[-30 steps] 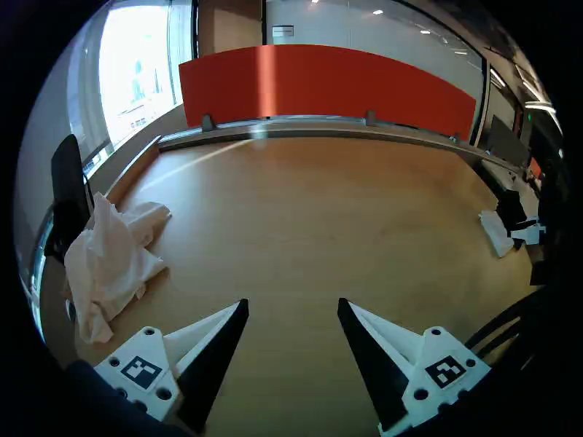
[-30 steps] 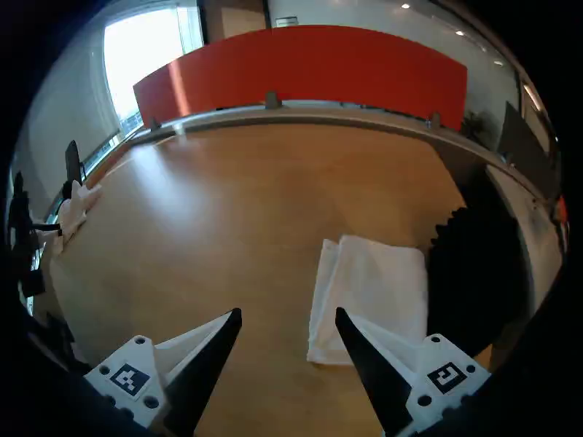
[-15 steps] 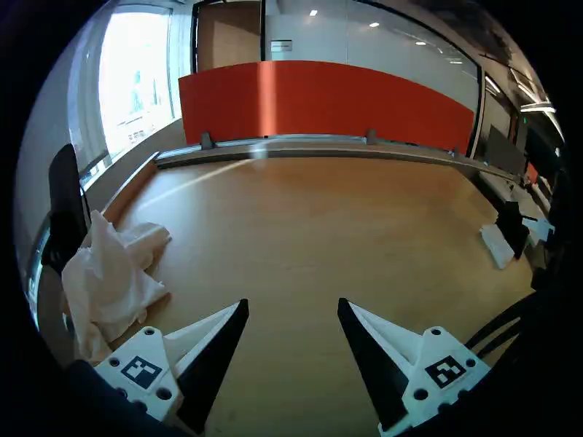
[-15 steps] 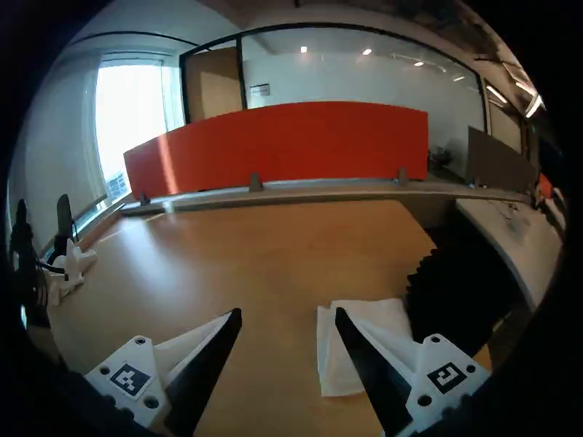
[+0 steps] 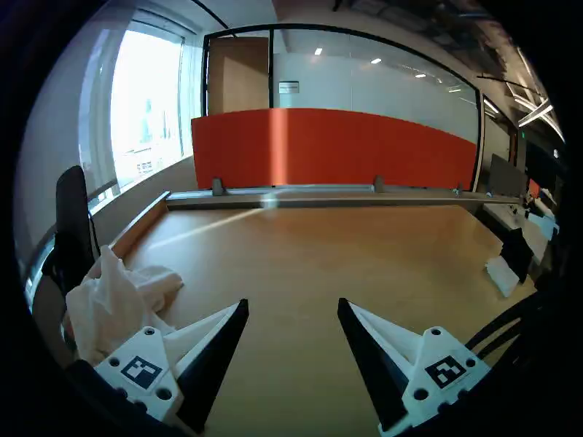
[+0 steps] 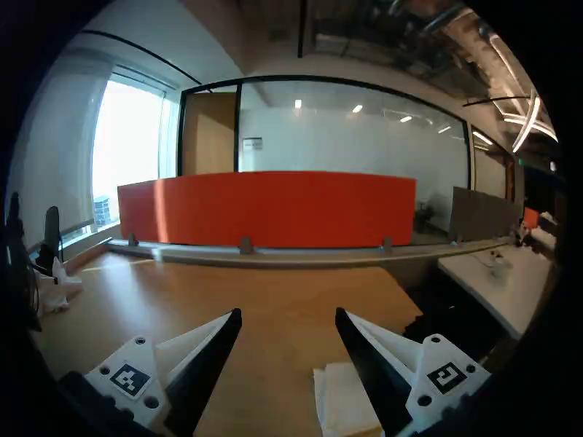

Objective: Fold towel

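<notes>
Open, empty tongs (image 6: 288, 315) hover over folded towel (image 6: 341, 399), apparently apart.

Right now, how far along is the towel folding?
Done: one folded towel lies flat near the right gripper. In hand: nothing; it and the left gripper are open and empty. Left: the crumpled towel, not yet folded.

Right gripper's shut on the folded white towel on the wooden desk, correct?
Not shut: the right gripper is open and empty in the right gripper view; the folded white towel lies loose on the wooden desk.
</notes>
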### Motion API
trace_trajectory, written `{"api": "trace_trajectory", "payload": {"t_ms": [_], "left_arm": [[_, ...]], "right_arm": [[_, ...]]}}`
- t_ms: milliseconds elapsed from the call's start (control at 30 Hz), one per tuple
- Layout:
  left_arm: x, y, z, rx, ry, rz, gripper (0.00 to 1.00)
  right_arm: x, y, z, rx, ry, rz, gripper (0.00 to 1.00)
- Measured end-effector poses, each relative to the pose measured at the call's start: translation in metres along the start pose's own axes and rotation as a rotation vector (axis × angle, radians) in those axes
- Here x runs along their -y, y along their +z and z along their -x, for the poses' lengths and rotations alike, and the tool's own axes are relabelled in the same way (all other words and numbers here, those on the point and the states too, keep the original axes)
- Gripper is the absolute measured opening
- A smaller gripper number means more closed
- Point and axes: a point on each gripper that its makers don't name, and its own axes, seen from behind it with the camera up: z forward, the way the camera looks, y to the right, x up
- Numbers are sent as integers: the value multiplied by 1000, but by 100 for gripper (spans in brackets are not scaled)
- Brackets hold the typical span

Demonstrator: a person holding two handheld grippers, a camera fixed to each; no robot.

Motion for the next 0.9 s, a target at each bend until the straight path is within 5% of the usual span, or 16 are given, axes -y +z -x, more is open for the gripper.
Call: {"api": "trace_trajectory", "payload": {"t_ms": [500, 900], "left_arm": [[28, 4, -63, -172, -32, -19, 90], [30, 8, -86, -236, -31, 6, 90]], "right_arm": [[53, 18, -43, -81, -2, -7, 99], [100, 29, -62, -125, 7, -6, 100]]}}
